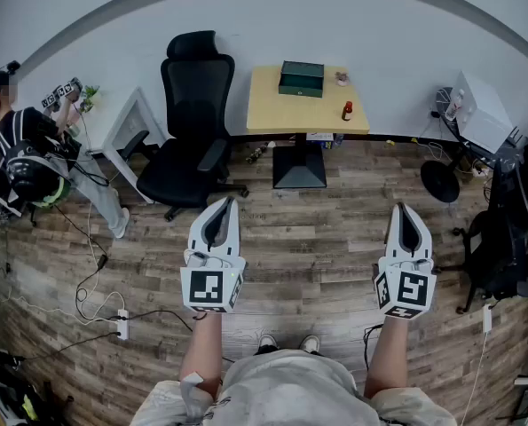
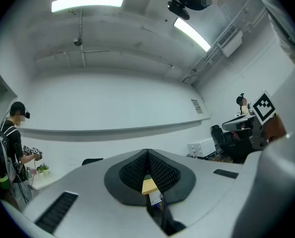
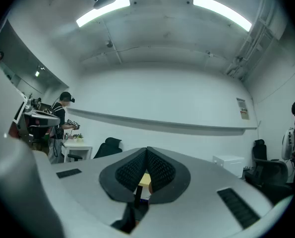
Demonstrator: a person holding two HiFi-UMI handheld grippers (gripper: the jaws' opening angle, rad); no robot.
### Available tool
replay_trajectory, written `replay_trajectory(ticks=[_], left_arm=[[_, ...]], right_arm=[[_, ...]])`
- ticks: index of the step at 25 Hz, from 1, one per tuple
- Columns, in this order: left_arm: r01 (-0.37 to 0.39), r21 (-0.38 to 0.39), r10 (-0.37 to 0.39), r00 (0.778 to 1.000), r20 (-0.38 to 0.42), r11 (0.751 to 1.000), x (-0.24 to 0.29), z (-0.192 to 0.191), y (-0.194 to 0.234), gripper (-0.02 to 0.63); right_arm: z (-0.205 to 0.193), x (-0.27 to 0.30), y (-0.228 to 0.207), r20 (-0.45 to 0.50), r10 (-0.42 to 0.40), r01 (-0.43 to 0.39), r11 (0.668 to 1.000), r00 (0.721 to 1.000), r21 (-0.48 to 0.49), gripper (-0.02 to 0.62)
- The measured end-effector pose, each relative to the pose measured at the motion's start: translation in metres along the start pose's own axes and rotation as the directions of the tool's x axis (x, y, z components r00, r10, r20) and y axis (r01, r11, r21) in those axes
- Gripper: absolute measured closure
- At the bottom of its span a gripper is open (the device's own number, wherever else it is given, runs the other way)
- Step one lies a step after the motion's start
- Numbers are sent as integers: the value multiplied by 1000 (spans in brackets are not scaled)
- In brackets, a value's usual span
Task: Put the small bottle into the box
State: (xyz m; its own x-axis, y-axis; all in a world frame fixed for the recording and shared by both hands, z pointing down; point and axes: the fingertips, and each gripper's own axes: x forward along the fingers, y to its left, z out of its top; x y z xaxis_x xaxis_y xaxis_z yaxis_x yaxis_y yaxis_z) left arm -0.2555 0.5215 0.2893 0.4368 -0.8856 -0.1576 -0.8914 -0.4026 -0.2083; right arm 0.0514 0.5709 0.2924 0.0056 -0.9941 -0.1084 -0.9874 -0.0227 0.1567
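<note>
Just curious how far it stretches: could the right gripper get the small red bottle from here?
Probably not. The right gripper is closed, and the small bottle stands on the table, well across the wood floor. Nothing seems to block the way, but the person must step closer.

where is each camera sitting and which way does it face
Head view: on the person's head, looking steeply down at the floor; shows both forearms, left gripper, right gripper, shoes.
Left gripper view: rides the left gripper, faces about level toward the white wall; shows its shut jaws.
Right gripper view: rides the right gripper, same heading; shut jaws too.
Shared: all three catch the yellow table ahead.
</note>
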Motion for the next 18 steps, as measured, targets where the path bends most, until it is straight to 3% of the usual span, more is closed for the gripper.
replay_trajectory(ticks=[6, 18], left_arm=[[3, -5, -3, 1000, -7, 1000, -3, -5, -6, 598], [24, -6, -24, 1000, -16, 1000, -5, -8, -19, 598]], right_arm=[[-5, -3, 2, 10, 11, -12, 999, 1000, 44, 580], [-17, -4, 9, -41, 32, -32, 999, 999, 9, 579]])
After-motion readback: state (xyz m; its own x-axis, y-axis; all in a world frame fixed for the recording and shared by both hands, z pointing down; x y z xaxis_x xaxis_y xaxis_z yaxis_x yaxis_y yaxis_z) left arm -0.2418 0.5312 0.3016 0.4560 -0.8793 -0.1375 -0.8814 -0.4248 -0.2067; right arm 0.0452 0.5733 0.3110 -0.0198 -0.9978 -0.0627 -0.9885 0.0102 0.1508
